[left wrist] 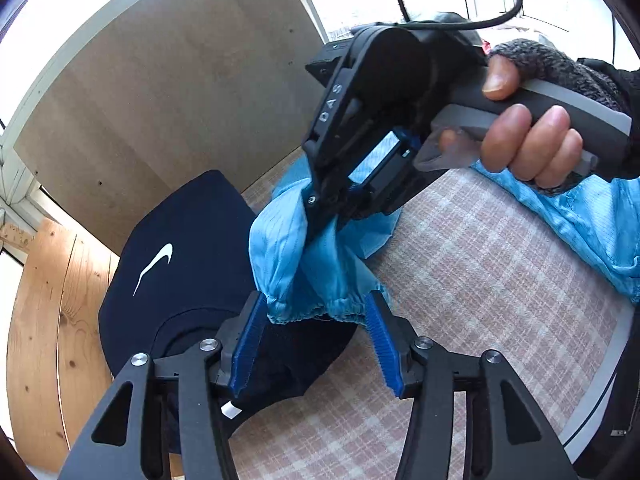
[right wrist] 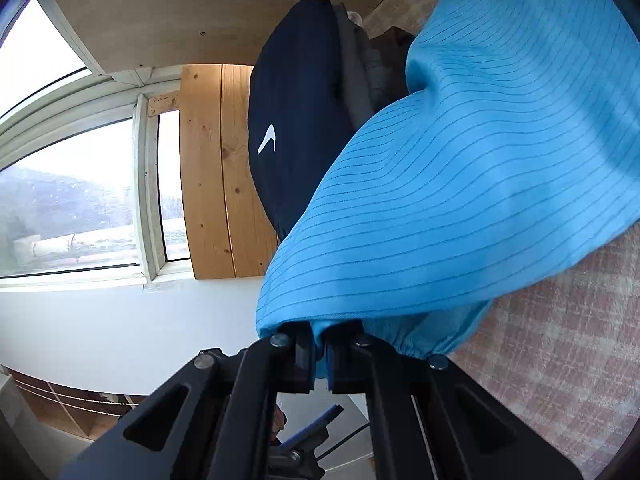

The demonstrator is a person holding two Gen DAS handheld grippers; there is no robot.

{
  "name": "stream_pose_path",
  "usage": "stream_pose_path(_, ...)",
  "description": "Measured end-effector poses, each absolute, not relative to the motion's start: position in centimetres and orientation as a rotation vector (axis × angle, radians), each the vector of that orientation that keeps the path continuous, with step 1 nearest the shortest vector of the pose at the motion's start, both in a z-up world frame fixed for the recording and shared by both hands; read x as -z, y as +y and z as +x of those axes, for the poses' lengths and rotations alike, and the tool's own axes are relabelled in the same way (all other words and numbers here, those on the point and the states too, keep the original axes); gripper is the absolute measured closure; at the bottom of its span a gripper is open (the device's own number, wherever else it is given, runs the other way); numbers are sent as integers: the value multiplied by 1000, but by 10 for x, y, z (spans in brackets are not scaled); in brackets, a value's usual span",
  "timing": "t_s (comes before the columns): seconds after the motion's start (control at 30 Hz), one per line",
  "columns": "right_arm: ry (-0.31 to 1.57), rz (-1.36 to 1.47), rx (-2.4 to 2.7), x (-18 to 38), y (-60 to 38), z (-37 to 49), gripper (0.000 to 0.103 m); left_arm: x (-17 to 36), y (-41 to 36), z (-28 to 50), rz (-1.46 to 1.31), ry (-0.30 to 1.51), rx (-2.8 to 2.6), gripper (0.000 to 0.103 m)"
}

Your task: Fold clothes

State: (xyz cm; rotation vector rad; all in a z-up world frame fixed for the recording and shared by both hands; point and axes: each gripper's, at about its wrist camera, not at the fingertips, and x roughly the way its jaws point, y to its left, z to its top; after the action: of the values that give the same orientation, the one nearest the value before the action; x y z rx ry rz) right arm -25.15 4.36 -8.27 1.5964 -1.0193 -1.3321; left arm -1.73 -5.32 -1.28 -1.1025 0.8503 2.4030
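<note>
My right gripper (right wrist: 320, 354) is clamped on the light-blue garment's elastic cuff (left wrist: 320, 306); my left gripper (left wrist: 316, 344) stands apart around it, over the checked table (left wrist: 480, 260). Mid-handover: next, carry that sleeve across.

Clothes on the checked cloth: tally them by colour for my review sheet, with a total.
Light blue: 1, the striped garment, its elastic cuff between the open left claw's fingers, its fabric pinched in the shut right claw.
Navy: 1, the folded top with a white logo.
Grey: 1, partly hidden folded piece.
Total: 3
</note>
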Motion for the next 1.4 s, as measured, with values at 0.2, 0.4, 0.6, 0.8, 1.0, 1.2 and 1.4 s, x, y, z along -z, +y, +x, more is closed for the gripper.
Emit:
stream_pose_path(0.2,-1012,1588,1317,78,40,-252,99,26,-34,-29,-1101,1025,-2455,47)
stream_pose_path(0.4,-989,1581,1326,75,40,-253,99,39,-35,-42,-1163,1025,-2430,60)
stream_pose_path(0.6,-962,1580,1353,77,40,-255,97,40,-42,-53,-1198,974,-2413,86)
stream_pose_path(0.8,-849,1594,1358,72,52,-253,68,41,-50,-62,-1229,973,-2408,94)
stream_pose_path(1.0,-700,1516,1598,48,177,-256,61,17,-66,-77,-1234,970,-2524,94)
stream_pose_path(1.2,-820,1700,2047,70,339,-331,55,-25,-80,-96,-1210,976,-2653,94)
stream_pose_path(1.4,-929,1722,2114,85,369,-381,55,-57,-92,-117,-1192,975,-2715,94)
